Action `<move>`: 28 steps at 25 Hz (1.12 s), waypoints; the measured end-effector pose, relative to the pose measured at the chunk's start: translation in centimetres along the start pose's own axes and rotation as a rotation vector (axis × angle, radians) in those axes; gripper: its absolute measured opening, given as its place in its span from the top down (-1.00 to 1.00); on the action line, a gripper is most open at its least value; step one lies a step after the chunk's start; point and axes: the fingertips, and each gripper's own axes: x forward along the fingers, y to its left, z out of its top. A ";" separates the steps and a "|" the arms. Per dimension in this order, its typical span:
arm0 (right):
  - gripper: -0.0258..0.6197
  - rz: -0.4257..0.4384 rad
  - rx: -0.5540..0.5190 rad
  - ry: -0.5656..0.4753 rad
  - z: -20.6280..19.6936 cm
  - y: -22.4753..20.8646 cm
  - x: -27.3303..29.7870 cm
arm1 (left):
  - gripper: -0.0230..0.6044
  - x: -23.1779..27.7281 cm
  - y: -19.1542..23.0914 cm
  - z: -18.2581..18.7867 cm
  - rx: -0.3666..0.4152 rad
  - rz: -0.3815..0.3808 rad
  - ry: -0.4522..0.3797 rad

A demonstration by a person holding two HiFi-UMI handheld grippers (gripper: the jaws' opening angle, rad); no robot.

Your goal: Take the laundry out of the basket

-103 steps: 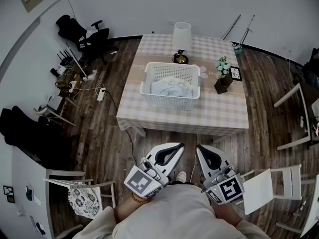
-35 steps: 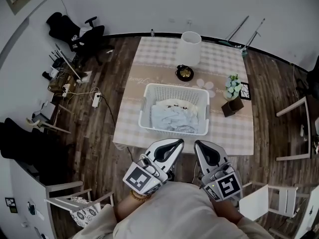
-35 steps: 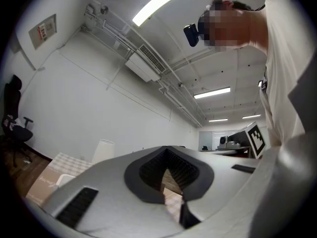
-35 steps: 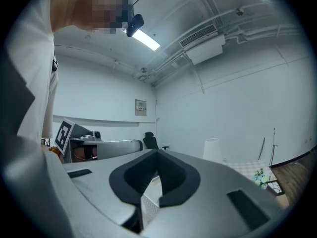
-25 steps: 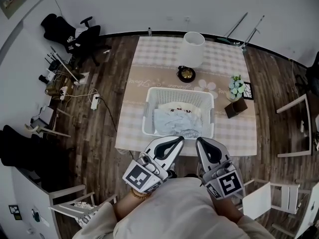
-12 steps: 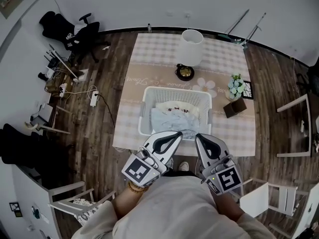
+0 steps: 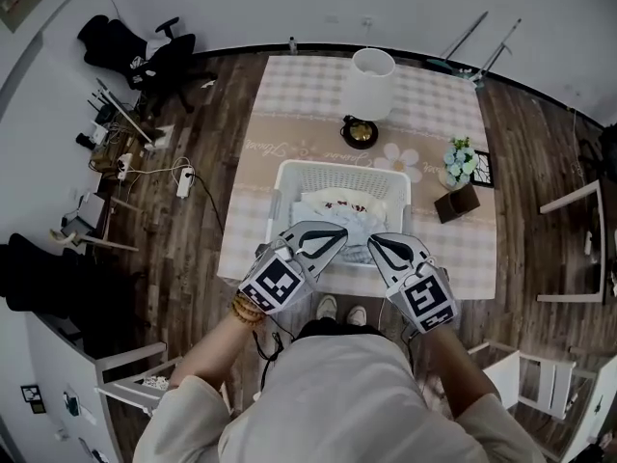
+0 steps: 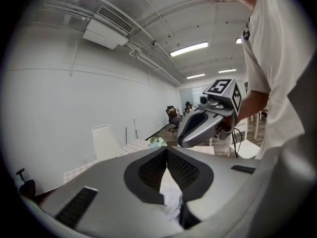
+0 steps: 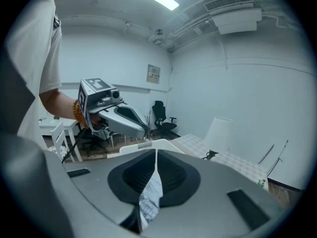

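Jaws: left gripper (image 8: 166, 152) has them pressed together, nothing between. Right gripper (image 9: 154, 155) has just been cracking its jaws apart. They stand at a thin slit with nothing in it, and pale cloth shows through the slit from beyond.

Both tips hang over the near rim of the white basket (image 7: 337, 169), angled down toward the pile.

Laundry (image 7: 333, 210) is all in the basket: pale blue piece in front, whitish piece with dark print behind it, none lifted.

Basket sits on the checked surface (image 7: 289, 128), toward its front edge. Lamp (image 7: 369, 83) stands behind it, flower pot (image 7: 459, 157) off to the right.

Step looks like the approach to the first grab, task barely begun. Next move likely needs the jaws spread wide, a drop past the rim, a bite on a fold of blue cloth, then a lift clear of the wall.
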 end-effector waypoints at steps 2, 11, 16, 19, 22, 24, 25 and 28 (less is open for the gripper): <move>0.81 0.031 -0.035 0.060 -1.1 -0.1 1.4 | 0.85 0.9 0.3 -1.6 0.026 -0.025 0.068; 0.47 0.222 -0.230 0.372 -7.9 0.3 8.1 | 0.60 5.4 0.9 -10.1 0.143 -0.223 0.370; 0.26 0.328 -0.319 0.540 -12.0 0.9 11.1 | 0.48 6.9 1.3 -15.5 0.245 -0.311 0.560; 0.19 0.364 -0.344 0.616 -14.0 0.8 12.7 | 0.38 7.6 0.9 -18.6 0.284 -0.368 0.656; 0.04 0.392 -0.372 0.667 -15.9 0.7 14.3 | 0.27 8.5 0.8 -21.1 0.311 -0.401 0.727; 0.03 0.398 -0.381 0.698 -17.1 0.6 15.3 | 0.16 8.9 1.1 -22.5 0.324 -0.408 0.768; -0.05 0.399 -0.385 0.717 -17.7 0.5 15.7 | 0.10 9.0 1.3 -23.2 0.334 -0.406 0.790; -0.19 0.409 -0.401 0.778 -19.8 0.6 16.5 | -0.05 9.3 1.7 -25.2 0.345 -0.403 0.839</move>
